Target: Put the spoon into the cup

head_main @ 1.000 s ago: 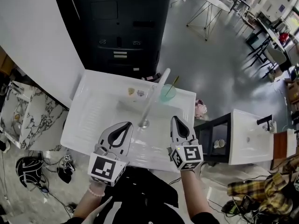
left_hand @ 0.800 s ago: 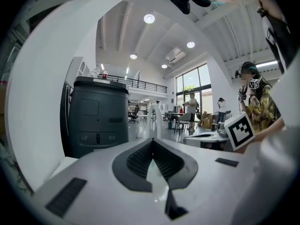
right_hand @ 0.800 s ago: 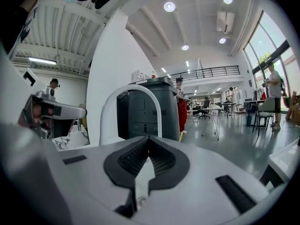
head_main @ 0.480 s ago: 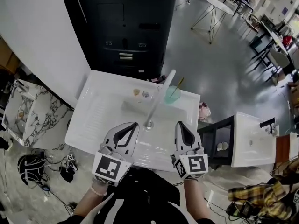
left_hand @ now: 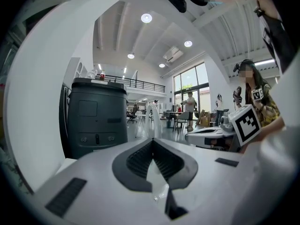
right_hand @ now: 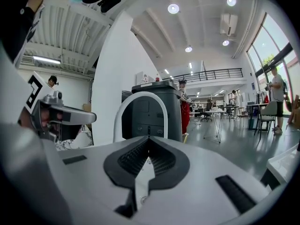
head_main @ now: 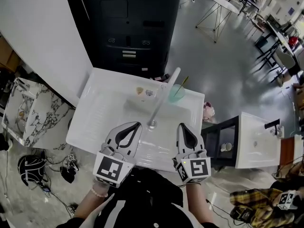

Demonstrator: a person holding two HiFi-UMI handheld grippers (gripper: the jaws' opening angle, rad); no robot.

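Place was a big open hall: shiny grey floor (head_main: 223, 61), a hulking dark cabinet (head_main: 128, 27) beside a white wall (head_main: 38, 32). Round table (head_main: 223, 4) on skinny legs further back, tall windows (left_hand: 190, 81), round ceiling lights (left_hand: 146, 18) on, balcony railing (right_hand: 215, 73) up top.

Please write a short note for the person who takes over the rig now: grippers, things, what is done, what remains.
Left gripper: shut, empty.
Right gripper: shut, empty.
Both are over the near part of the white sink top.
The green cup stands at the far right corner, beside the tap, with the spoon standing in it.
Done: spoon in cup.
Left: nothing, it seems.
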